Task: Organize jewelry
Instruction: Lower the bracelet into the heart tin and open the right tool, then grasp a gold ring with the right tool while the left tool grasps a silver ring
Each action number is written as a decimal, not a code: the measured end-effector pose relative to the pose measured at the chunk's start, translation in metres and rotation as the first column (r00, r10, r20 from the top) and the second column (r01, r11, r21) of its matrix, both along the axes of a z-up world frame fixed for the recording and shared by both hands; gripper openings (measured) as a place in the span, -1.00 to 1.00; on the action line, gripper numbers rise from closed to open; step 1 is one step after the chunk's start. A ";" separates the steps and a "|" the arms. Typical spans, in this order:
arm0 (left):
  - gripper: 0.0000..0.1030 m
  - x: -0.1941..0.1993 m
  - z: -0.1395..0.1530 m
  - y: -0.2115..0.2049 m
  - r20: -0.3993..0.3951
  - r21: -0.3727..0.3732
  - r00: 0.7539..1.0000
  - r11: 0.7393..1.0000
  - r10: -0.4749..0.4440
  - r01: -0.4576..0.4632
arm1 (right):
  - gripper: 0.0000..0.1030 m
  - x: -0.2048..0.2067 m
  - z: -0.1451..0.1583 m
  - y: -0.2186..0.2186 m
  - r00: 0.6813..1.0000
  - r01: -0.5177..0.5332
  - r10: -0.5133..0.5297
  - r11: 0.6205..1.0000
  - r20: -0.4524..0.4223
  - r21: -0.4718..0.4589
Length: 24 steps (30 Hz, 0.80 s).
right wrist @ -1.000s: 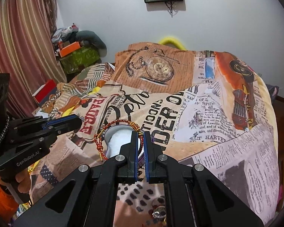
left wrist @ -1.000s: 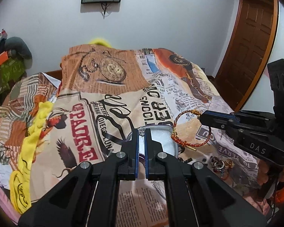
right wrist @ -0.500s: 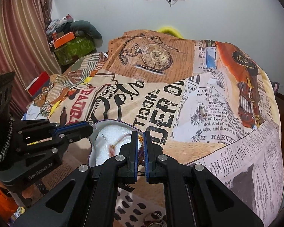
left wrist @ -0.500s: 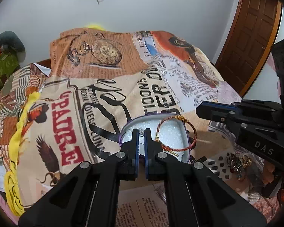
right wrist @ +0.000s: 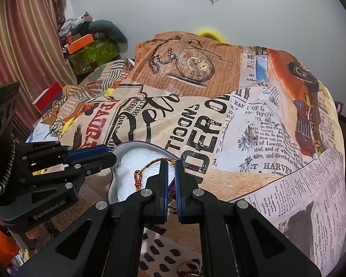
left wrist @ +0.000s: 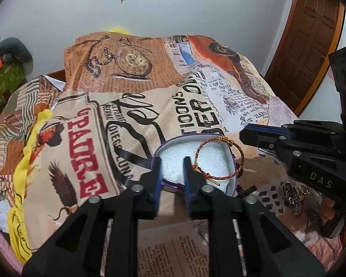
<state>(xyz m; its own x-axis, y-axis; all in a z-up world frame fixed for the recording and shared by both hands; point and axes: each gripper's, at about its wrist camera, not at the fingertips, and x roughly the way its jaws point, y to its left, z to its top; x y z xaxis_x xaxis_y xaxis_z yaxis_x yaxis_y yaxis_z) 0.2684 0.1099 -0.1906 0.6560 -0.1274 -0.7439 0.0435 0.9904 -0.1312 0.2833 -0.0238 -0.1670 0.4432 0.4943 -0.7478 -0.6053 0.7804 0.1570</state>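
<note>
A purple heart-shaped tin (left wrist: 160, 147) lined with white foam sits on the printed bedspread (left wrist: 126, 120). A red-and-gold cord bracelet (left wrist: 238, 152) lies across its right half, partly over the rim. My left gripper (left wrist: 172, 164) hovers over the tin's near edge. Its jaws are opening, with only foam showing between them. In the left wrist view my right gripper (left wrist: 242, 136) is shut, its tip just right of the bracelet's gold knot with a small gap. In the right wrist view the bracelet (right wrist: 150, 165) runs behind the shut right gripper (right wrist: 171, 161), beside the tin (right wrist: 136, 144) and my left gripper (right wrist: 111, 155).
A small heap of rings and earrings (left wrist: 293, 194) lies on the bedspread right of the tin, and more rings (right wrist: 189, 270) show at the bottom of the right wrist view. Yellow cloth (left wrist: 23, 161) trails along the left. A brown door (left wrist: 311, 34) and boxes (right wrist: 92, 53) stand beyond the bed.
The bracelet hung at the right gripper's tip above the tin and now rests on the foam. The left jaws, shut before, have parted. Both views have come closer to the tin.
</note>
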 end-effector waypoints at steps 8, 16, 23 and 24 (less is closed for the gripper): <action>-0.10 -0.027 0.018 0.007 0.046 0.025 0.999 0.999 0.026 -0.027 | -0.76 -0.004 0.011 -0.017 0.998 0.029 -0.029 1.000 -0.055 -0.002; 0.09 -0.055 0.023 -0.005 0.037 0.085 0.999 0.996 0.020 -0.023 | -0.18 -0.029 0.029 -0.047 0.997 0.065 -0.063 0.997 0.045 -0.049; 0.09 -0.067 0.021 -0.022 -0.001 0.049 1.000 0.999 -0.005 0.005 | -0.18 -0.050 0.033 -0.081 0.995 0.087 -0.083 0.994 0.059 -0.070; 0.09 -0.067 0.021 -0.026 -0.007 0.041 1.000 0.999 -0.012 0.012 | -0.18 -0.053 0.032 -0.086 0.994 0.090 -0.085 0.993 0.061 -0.077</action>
<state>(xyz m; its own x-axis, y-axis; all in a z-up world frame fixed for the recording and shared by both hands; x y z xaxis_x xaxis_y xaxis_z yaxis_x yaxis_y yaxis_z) 0.2011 0.0837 -0.1700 0.6492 -0.1047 -0.7534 0.0549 0.9943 -0.0909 0.2302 -0.1093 -0.1352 0.5260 0.3915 -0.7551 -0.5403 0.8394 0.0589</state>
